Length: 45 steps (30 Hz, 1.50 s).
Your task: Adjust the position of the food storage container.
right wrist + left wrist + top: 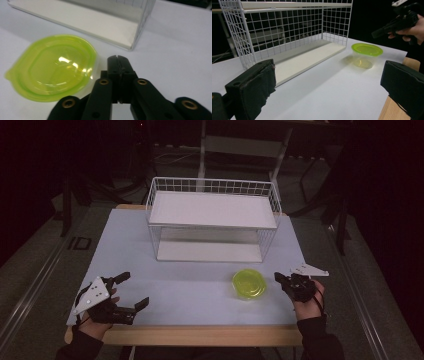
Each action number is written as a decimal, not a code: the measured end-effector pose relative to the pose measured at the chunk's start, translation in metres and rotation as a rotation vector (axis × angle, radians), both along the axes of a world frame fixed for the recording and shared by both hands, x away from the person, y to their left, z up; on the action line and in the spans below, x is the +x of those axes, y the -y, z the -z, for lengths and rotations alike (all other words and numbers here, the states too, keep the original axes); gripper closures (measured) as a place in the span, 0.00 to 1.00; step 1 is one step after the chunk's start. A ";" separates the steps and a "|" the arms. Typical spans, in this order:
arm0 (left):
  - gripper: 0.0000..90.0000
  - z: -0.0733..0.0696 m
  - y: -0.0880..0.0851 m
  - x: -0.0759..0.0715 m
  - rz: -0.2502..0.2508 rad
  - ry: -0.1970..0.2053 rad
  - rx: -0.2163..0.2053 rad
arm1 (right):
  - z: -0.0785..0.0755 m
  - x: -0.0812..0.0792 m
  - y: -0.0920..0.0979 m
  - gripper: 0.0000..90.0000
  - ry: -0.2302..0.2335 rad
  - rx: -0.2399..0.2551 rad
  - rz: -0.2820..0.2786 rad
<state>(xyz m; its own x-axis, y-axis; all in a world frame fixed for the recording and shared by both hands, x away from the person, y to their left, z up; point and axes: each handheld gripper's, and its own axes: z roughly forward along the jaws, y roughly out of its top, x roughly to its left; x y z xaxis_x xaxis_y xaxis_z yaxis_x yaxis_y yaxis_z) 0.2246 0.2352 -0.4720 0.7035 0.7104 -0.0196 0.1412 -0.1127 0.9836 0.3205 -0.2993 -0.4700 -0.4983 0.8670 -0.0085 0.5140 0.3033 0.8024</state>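
Note:
A round clear container with a yellow-green lid (248,284) (366,53) (53,67) sits on the white table top (200,270), in front of the wire rack's right end. My right gripper (281,279) (117,60) hovers just right of the container, its jaws pressed together with nothing between them; it also appears far off in the left gripper view (379,32). My left gripper (134,291) rests at the table's front left, jaws wide apart and empty, its pads (254,85) framing the rack and container.
A white wire rack (212,220) (287,32) with an upper shelf and a lower board (82,22) stands at the table's back centre. The table's wooden front edge (200,335) runs below both hands. Dark floor and chair legs surround the table.

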 end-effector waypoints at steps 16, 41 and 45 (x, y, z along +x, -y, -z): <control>0.01 -0.001 0.001 -0.001 0.009 0.009 0.009 | 0.031 0.010 -0.012 1.00 -0.122 -0.048 0.002; 0.01 -0.001 0.002 -0.001 0.011 0.011 0.014 | 0.049 0.015 -0.039 1.00 -0.234 -0.022 -0.080; 0.01 -0.001 0.002 -0.001 0.010 0.010 0.015 | 0.049 0.015 -0.048 1.00 -0.237 -0.019 -0.104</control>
<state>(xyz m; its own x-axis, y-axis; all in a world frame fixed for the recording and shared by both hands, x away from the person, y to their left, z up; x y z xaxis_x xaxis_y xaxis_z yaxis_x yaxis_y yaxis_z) 0.2236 0.2335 -0.4714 0.7110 0.7032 -0.0014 0.1297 -0.1292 0.9831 0.3355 -0.2516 -0.5188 -0.5752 0.8115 0.1029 0.6520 0.3789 0.6568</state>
